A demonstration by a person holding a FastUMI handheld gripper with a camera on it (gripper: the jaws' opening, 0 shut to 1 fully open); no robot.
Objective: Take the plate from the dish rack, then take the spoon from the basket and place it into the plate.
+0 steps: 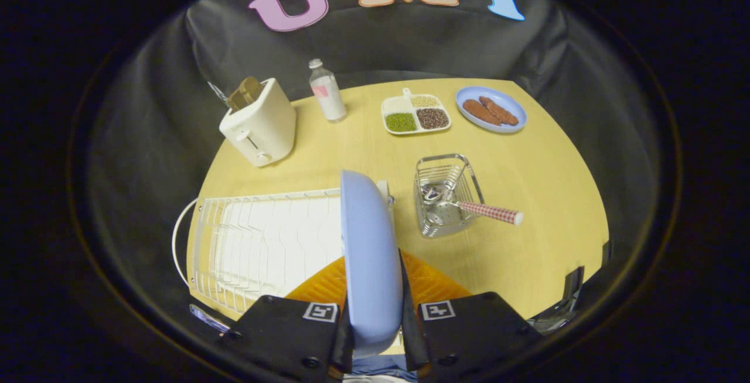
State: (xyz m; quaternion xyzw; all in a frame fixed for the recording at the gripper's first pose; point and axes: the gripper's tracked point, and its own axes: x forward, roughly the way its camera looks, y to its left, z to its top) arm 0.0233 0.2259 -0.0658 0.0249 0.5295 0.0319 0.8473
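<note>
A light blue plate [369,248] stands on edge between my two fingers, and my gripper [375,307] is shut on its near rim. The plate sits at the right end of the white wire dish rack [263,242]; I cannot tell whether it still rests in the rack's slots. Right of the plate, beyond my fingers, a metal wire basket [445,201] stands on the yellow table. In it leans a spoon [489,211] with a red checked handle poking out over the right rim.
Farther back stand a cream toaster [261,128], a small bottle [327,93], a white divided tray of beans [415,115] and a blue plate with brown food [491,109]. An orange mat [430,283] lies under the plate. Bare table [539,195] lies right of the basket.
</note>
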